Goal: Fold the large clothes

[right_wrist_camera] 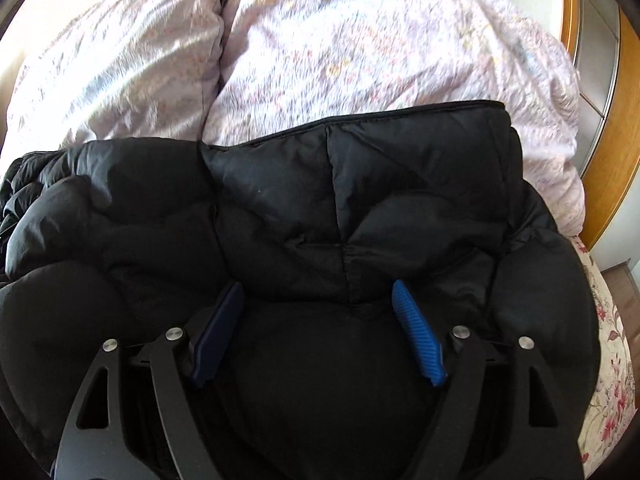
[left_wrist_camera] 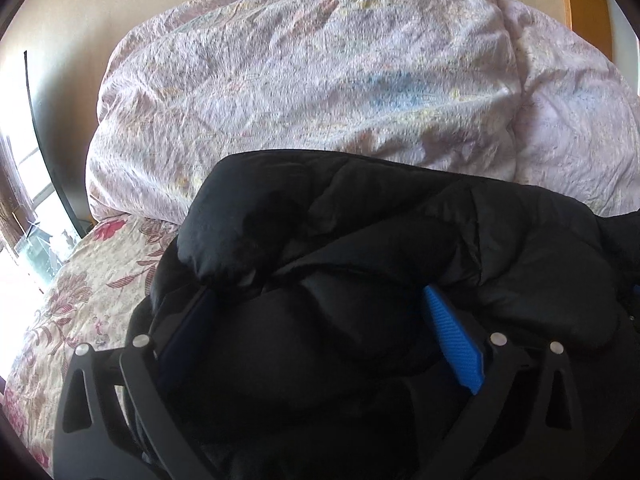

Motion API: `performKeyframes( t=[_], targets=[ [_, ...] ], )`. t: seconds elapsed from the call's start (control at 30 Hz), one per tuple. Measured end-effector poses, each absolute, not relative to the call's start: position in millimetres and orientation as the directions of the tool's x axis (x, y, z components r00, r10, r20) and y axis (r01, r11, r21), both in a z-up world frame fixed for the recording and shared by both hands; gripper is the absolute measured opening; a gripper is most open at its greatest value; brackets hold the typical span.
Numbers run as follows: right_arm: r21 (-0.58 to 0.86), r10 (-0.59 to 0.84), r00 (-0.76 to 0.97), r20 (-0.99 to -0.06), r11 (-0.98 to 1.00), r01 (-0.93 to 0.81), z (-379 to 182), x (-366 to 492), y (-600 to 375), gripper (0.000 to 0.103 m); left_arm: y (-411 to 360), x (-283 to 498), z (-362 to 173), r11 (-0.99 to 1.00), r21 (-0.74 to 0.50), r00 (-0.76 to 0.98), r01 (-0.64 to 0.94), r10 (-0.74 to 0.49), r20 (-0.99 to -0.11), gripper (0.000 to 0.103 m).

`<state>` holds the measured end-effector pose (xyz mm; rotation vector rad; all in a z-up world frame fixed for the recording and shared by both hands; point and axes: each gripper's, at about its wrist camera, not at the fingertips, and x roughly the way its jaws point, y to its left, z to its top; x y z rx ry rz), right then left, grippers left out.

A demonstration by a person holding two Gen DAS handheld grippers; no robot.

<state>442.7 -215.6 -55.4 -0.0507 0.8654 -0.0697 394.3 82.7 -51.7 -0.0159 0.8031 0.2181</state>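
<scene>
A black puffy jacket [left_wrist_camera: 500, 248] lies bunched on the bed, its straight piped edge [right_wrist_camera: 400, 114] toward the pillows. My left gripper [left_wrist_camera: 316, 292] stands wide over a rounded bulge of the jacket, which swells up between the blue fingers [left_wrist_camera: 452, 336] without being pinched. My right gripper [right_wrist_camera: 318, 285] is also spread, with the jacket [right_wrist_camera: 280, 208] puffing up between its fingers [right_wrist_camera: 420, 340] just below a seam. Both grippers point down at the fabric. The fingers' lower parts are sunk in black cloth.
A pale pink crumpled duvet [left_wrist_camera: 300, 80] is heaped behind the jacket, seen too as the duvet [right_wrist_camera: 360, 60]. The floral bedsheet [left_wrist_camera: 80, 288] shows at the left and the bedsheet [right_wrist_camera: 612, 360] at the right. A wooden headboard [right_wrist_camera: 624, 160] curves along the right; a bright window [left_wrist_camera: 24, 200] is left.
</scene>
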Motion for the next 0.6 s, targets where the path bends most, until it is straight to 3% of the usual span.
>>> performKeyframes(
  t=[0.6],
  targets=[
    [-0.063, -0.073, 0.627, -0.776, 0.997, 0.038, -72, 451, -219, 0.082, 78, 414, -79, 0.969, 0.111, 0.625, -0.223, 0.229, -0.746, 0.101]
  ],
)
